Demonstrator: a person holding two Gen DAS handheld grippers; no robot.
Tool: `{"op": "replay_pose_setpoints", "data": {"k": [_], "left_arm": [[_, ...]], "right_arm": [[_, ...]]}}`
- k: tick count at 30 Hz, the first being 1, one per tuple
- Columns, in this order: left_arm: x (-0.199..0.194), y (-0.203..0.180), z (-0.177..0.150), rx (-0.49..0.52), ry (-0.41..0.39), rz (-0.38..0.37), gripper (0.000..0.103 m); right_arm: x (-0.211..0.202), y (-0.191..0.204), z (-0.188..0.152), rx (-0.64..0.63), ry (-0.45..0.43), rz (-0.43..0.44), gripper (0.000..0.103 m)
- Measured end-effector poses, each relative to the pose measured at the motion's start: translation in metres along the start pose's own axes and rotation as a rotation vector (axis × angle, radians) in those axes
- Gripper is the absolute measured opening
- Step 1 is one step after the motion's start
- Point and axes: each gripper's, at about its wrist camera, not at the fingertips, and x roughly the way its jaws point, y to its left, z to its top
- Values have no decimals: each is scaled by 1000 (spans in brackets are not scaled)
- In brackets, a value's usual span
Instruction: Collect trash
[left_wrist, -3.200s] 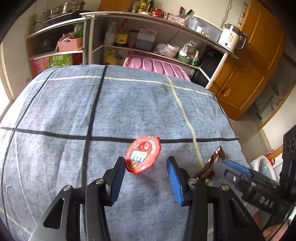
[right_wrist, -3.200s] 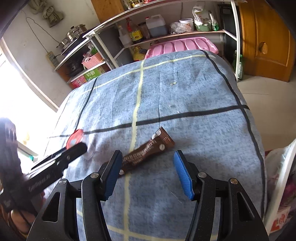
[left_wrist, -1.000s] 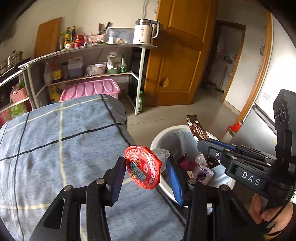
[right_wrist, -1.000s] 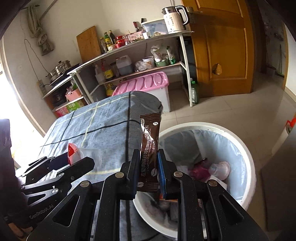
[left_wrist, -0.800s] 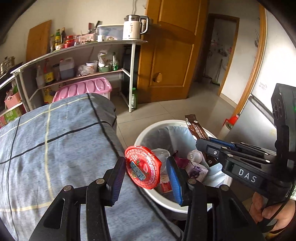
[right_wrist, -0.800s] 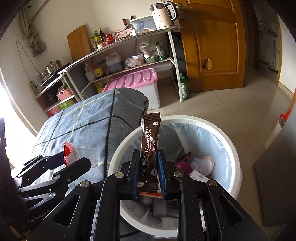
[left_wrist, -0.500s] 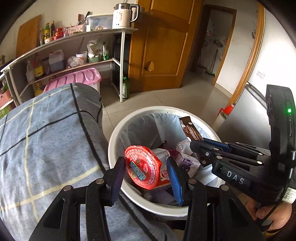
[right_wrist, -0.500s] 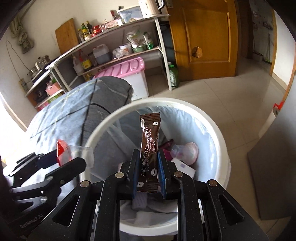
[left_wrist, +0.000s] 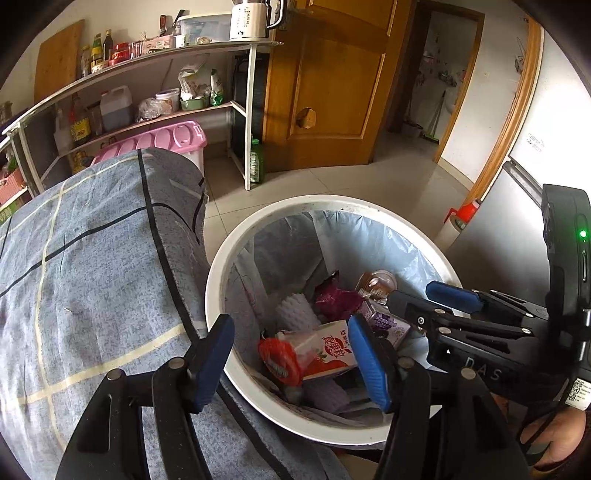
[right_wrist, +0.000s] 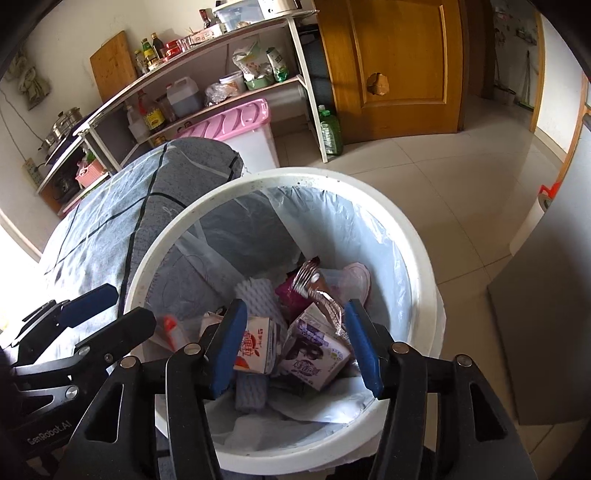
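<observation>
Both the left gripper (left_wrist: 291, 362) and right gripper (right_wrist: 295, 347) are hanging wide apart, holding nothing, over the round white bin (right_wrist: 424, 258), where the red-lidded cup (left_wrist: 279, 356) and cartons (right_wrist: 314, 349) are lying in its thin plastic liner.

The right gripper's (left_wrist: 439, 301) far finger is mostly hidden behind its near one in the left wrist view, and the hand (left_wrist: 554, 439) holding it is cut off by the lower right edge. The brown wrapper (right_wrist: 308, 278) is motion-blurred in the right wrist view, so its print cannot be read. The red-lidded cup (left_wrist: 279, 356) lies partly under the red juice carton (left_wrist: 325, 349), and the bin's (right_wrist: 424, 258) bottom is buried under rubbish. Labels on the shelf bottles (right_wrist: 149, 48) are too small to read.
</observation>
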Motion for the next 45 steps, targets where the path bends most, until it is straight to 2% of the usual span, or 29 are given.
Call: {"op": "replay_pose_setpoints", "data": {"k": [6, 11, 17, 22, 27, 31, 34, 45], "left_arm": [[-16, 2, -2, -6, -35, 15, 64], [-43, 0, -10, -1, -106, 52, 64], [-75, -7, -32, 11, -183, 104, 64], [-97, -12, -50, 5, -219, 154, 64], [-114, -14, -63, -7, -261, 158, 64], [-123, -13, -71, -20, -289, 176, 64], [-125, -13, -75, -26, -298, 219, 64], [-128, -10, -82, -38, -297, 219, 64]], "right_arm": [[-17, 0, -2, 22, -39, 15, 56], [-44, 9, -12, 5, -107, 17, 56], [-77, 22, -38, -16, -202, -19, 56], [-96, 27, -58, -10, -245, -30, 56], [-114, 33, -76, -19, -319, -58, 56], [-120, 39, -84, -36, -332, -61, 56], [-122, 41, -87, -39, -341, -72, 56], [-126, 47, -96, -42, -342, -60, 56]]}}
